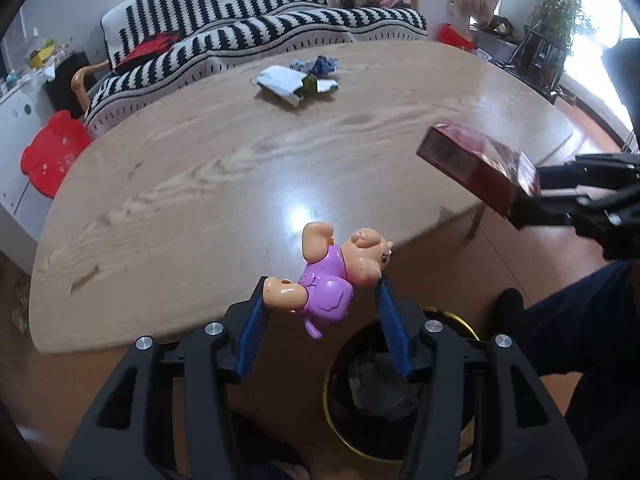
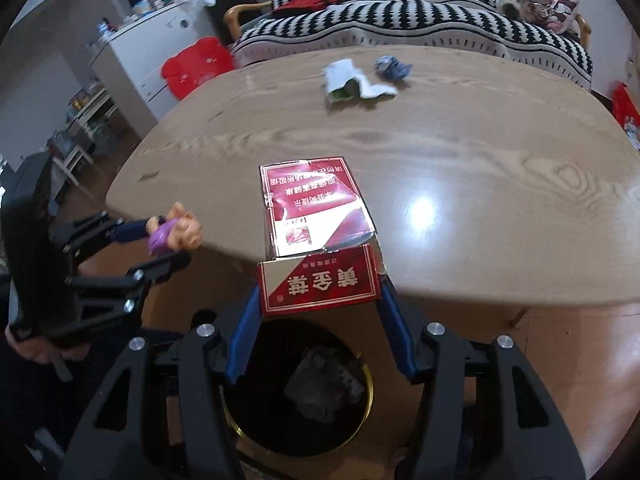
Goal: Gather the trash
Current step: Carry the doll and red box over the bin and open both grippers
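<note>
A striped sofa (image 1: 256, 36) stands behind the wooden table (image 1: 200, 184), where a torn white wrapper (image 1: 286, 82) and a blue crumpled scrap (image 1: 316, 65) lie well apart from both grippers. Below the table's near edge sits a dark bin (image 2: 298, 380). The right gripper (image 2: 318, 300) is clamped on a red cigarette carton (image 2: 316, 216); the left gripper (image 1: 320, 300) grasps a pink toy pig (image 1: 332, 268).

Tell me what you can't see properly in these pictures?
- Trash bin: right wrist view, the right gripper frame covers its near rim; the dark lump inside is too dim to name.
- Red box: left wrist view, blurred, lettering unreadable.
- Pig toy: right wrist view, small; the left gripper hides its legs.
- Blue crumpled scrap: too small to identify.
</note>
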